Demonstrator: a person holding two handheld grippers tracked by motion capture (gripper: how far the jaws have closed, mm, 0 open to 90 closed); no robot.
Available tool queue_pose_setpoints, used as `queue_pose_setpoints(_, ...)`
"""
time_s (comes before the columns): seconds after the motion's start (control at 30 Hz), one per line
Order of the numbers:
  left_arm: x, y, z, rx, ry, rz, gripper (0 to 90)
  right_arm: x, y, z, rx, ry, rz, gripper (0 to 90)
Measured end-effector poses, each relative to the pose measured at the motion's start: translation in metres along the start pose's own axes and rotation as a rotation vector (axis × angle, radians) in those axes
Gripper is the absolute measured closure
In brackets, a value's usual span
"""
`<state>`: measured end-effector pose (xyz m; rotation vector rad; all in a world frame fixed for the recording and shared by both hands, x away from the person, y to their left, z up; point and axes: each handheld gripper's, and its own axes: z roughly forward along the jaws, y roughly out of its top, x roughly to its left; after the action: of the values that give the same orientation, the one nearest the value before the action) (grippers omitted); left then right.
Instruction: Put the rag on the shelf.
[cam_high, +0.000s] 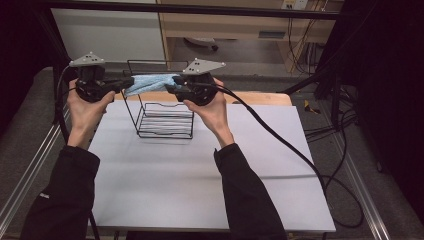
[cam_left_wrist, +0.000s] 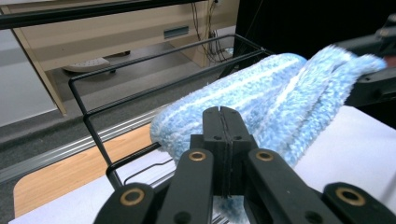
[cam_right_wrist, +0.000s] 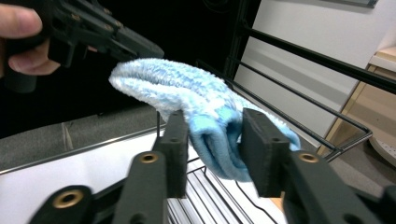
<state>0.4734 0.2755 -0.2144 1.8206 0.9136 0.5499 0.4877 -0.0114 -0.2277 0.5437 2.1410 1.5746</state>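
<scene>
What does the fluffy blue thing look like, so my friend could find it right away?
Start at the white table and find the black wire rack near its far edge. Just above the rack, a blue sock stretches between the left gripper and the right gripper. It is the only soft, fuzzy thing there, light blue with paler stripes, among hard black metal.

No legible text, label or number anywhere.
</scene>
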Motion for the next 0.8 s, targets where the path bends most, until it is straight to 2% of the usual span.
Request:
queue_pose_setpoints(0.27,0.0,-0.006,0.003,0.008,0.001,0.005,90.0,0.001,0.006,-0.009,-0.055,0.015,0.044,43.2)
queue_pose_setpoints(0.37,-0.001,-0.008,0.004,0.013,0.005,0.016,90.0,0.001,0.011,-0.013,-0.078,0.026,0.067,41.9)
queue_pose_setpoints(0.43,-0.002,-0.009,0.005,0.013,0.007,0.022,90.0,0.002,0.013,-0.013,-0.075,0.035,0.07,46.7)
queue_pose_setpoints(0.47,-0.002,-0.01,0.005,0.01,0.007,0.025,90.0,0.003,0.013,-0.012,-0.068,0.042,0.072,52.6)
queue_pose_setpoints(0.57,-0.004,-0.012,0.004,0.01,0.006,0.035,90.0,0.005,0.01,-0.008,-0.016,0.057,0.086,69.2)
queue_pose_setpoints(0.63,-0.004,-0.015,0.003,0.01,0.001,0.039,90.0,0.007,0.007,-0.006,0.017,0.055,0.077,77.2)
queue_pose_setpoints(0.8,-0.005,-0.022,0.003,0.02,-0.003,0.046,90.0,0.007,-0.002,-0.001,0.079,0.06,0.09,86.5)
